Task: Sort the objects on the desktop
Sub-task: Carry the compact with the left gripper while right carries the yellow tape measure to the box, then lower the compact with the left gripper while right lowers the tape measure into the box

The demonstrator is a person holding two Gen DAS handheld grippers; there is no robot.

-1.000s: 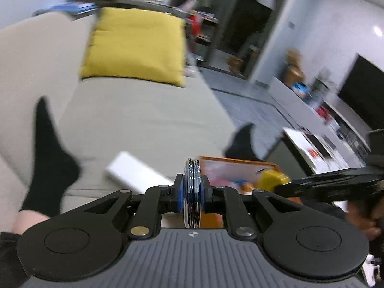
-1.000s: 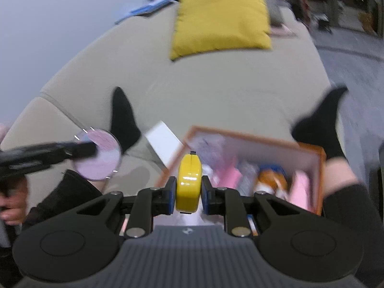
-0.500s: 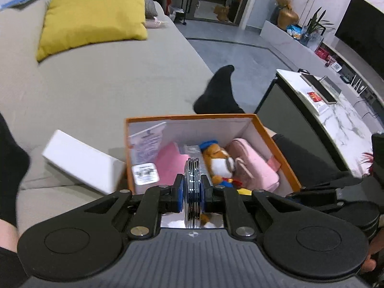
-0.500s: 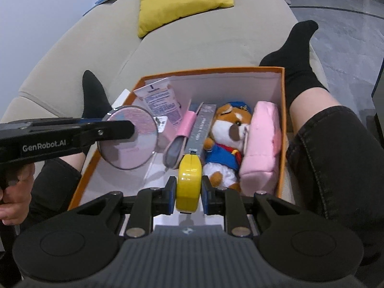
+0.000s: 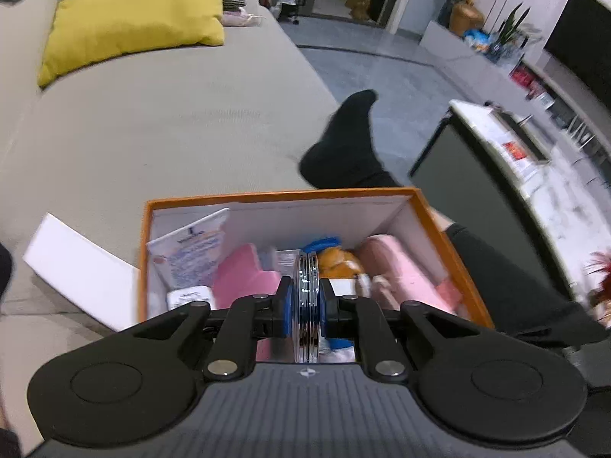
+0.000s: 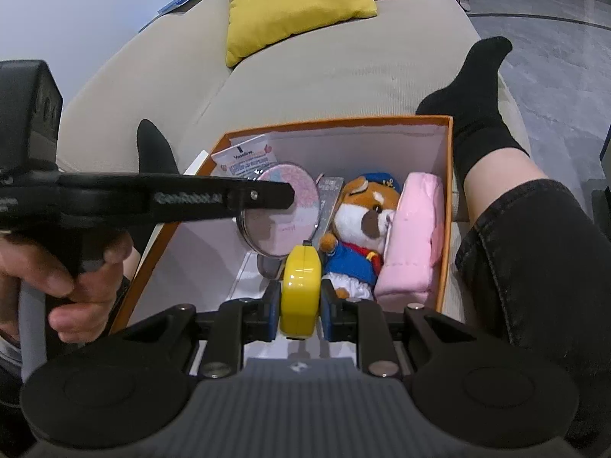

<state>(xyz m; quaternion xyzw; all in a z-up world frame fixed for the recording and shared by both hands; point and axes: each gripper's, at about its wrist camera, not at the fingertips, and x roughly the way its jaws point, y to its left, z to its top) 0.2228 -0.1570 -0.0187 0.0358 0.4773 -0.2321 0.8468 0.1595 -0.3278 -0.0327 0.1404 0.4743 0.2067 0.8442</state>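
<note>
**A:** Is there any writing that can be read?

**B:** Yes. The left gripper [image 6: 284,194] reaches in from the left of the right wrist view, and white letters along its black arm read "GenRobot.AI", slightly blurred.

**A:** Anything else?

**B:** A white packet [image 6: 246,158] stands in the far left corner of the orange box [image 6: 336,122]. Its top line seems to begin "Vase", but the rest is too blurred. The smaller coloured print below it cannot be read.
</note>
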